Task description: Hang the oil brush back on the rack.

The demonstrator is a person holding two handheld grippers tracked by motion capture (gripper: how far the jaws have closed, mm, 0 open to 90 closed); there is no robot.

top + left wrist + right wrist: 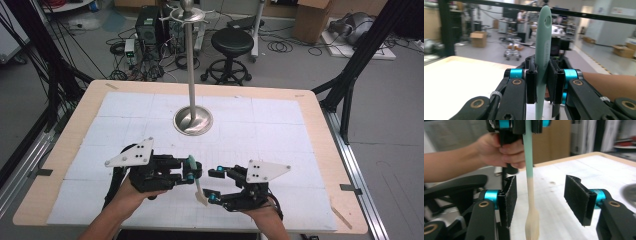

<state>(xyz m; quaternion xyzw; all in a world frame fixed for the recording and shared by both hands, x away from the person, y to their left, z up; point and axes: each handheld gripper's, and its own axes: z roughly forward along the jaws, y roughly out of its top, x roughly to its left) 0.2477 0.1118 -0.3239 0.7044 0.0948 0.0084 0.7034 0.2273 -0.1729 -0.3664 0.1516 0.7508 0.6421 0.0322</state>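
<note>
1. High view. Tools first: the left tool (190, 170) grips a slim utensil (198, 189) with a teal handle and a pale wooden working end, while the right tool (213, 185) sits just beside it with its jaws spread to either side of the lower part. Both hang low over the white-covered bench (280, 115), near the person's edge. A metal hanging stand (192, 119) rises from its round base well apart, farther up the bench; judged from this layout, it is the likely destination for the utensil.

2. Left gripper view. Both black jaws press flat against the teal handle (541, 55), which stands upright between them with its hanging hole uppermost. Gripping mid-handle appears to leave the hole free for a hook.

3. Right gripper view. The right tool's jaws stand wide, with neither pad touching anything; the utensil's shaft (531, 185) passes down between them, nearer the left pad (510, 200), and its pale brush-like end (532, 225) points toward the bench. The left hand (499, 150) and its closed tool hold the teal part above. This arrangement reads as a handover, with the left tool alone carrying the load.
</note>
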